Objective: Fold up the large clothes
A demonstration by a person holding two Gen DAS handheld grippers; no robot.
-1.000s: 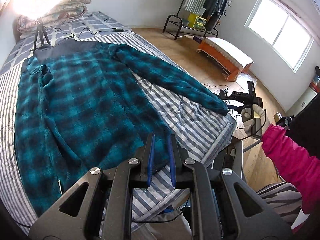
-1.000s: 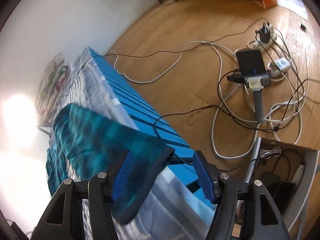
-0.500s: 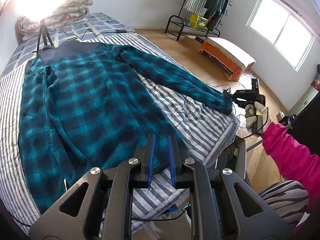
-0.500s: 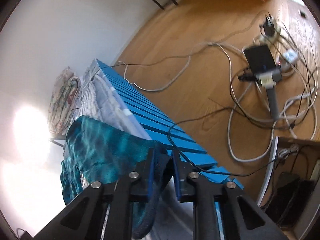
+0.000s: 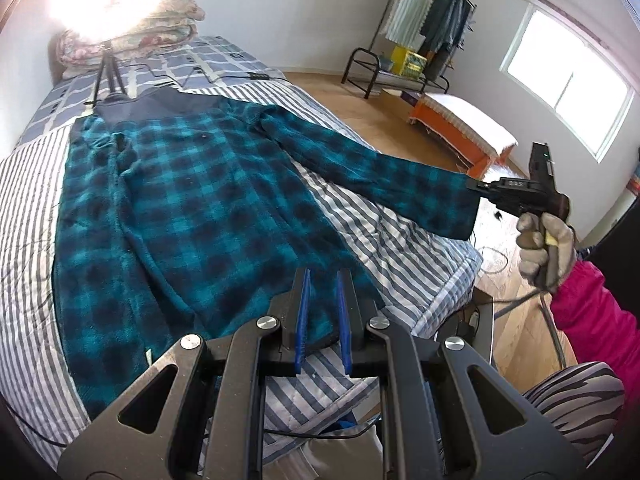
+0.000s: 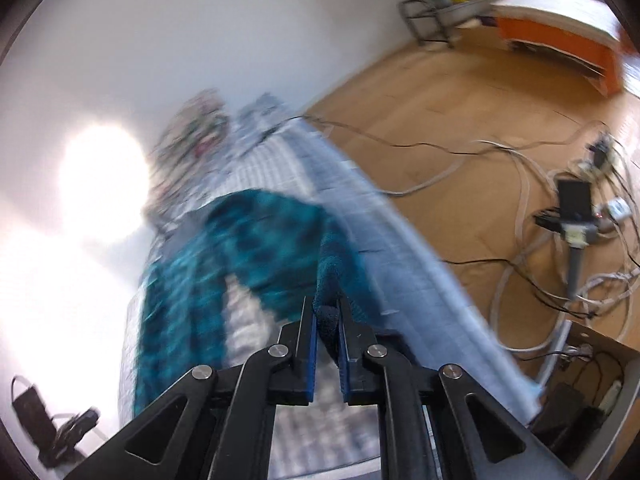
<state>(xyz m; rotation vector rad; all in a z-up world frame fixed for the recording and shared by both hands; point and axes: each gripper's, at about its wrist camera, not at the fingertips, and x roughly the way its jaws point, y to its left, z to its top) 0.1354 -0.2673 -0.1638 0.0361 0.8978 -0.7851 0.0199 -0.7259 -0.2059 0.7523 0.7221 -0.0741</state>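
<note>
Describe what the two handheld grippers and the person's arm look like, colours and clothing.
Both grippers, left and right, are black angular frames with silver bolts and blue finger pads. The right hand wears a pale grey glove; the sleeve is bright pink.

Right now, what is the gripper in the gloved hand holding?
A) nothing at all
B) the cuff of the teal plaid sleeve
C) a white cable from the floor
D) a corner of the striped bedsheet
B: the right gripper is clamped on the cuff of the teal plaid sleeve, which hangs lifted off the striped bed.
</note>
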